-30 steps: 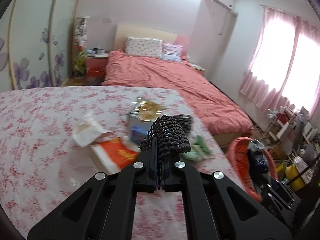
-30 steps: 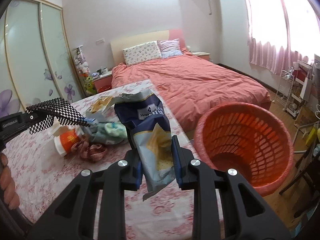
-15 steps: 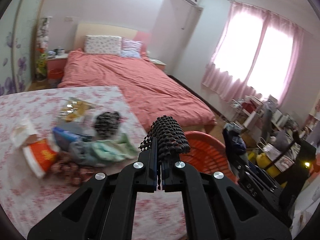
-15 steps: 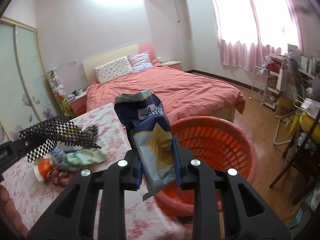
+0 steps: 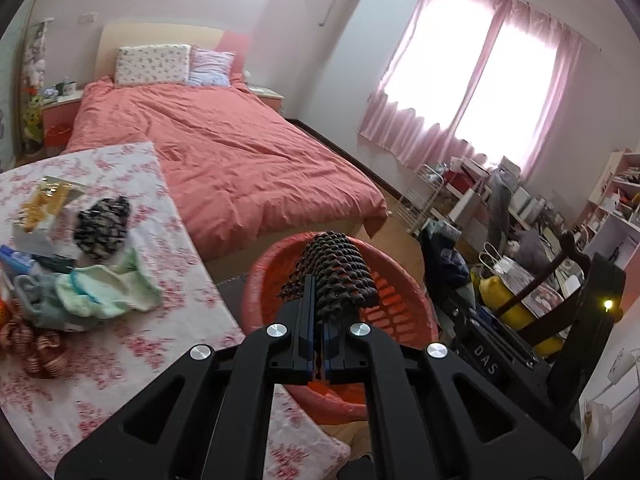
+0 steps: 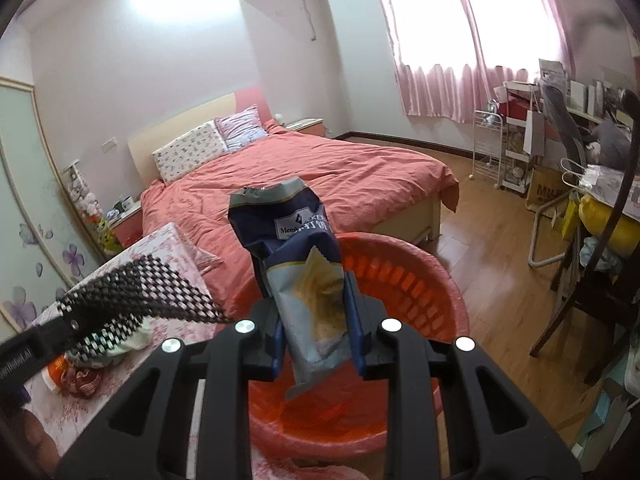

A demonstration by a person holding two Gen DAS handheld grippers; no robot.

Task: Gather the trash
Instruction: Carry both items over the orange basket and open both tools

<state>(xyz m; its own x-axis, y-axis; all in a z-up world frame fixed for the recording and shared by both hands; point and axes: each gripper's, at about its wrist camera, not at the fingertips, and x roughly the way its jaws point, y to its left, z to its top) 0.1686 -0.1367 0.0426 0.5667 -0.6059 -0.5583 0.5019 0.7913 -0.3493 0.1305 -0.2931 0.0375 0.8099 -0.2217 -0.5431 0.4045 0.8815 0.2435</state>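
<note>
My left gripper (image 5: 319, 322) is shut on a black-and-white checkered wrapper (image 5: 332, 274) and holds it over the red basket (image 5: 264, 280). The same wrapper (image 6: 140, 292) shows at the left of the right wrist view. My right gripper (image 6: 318, 320) is shut on a blue and white chip bag (image 6: 300, 264), upright above the red basket (image 6: 448, 292). More trash lies on the floral table (image 5: 132, 344): a green cloth (image 5: 104, 288), a black patterned piece (image 5: 102, 226) and a yellow wrapper (image 5: 48, 200).
A bed with a coral cover (image 5: 224, 152) stands behind the table and basket. A dark chair (image 5: 560, 300) and cluttered shelves (image 5: 612, 204) are at the right. Wooden floor (image 6: 492, 224) lies beyond the basket.
Both grippers have swung right from the table to above the red basket, each still holding its piece of trash.
</note>
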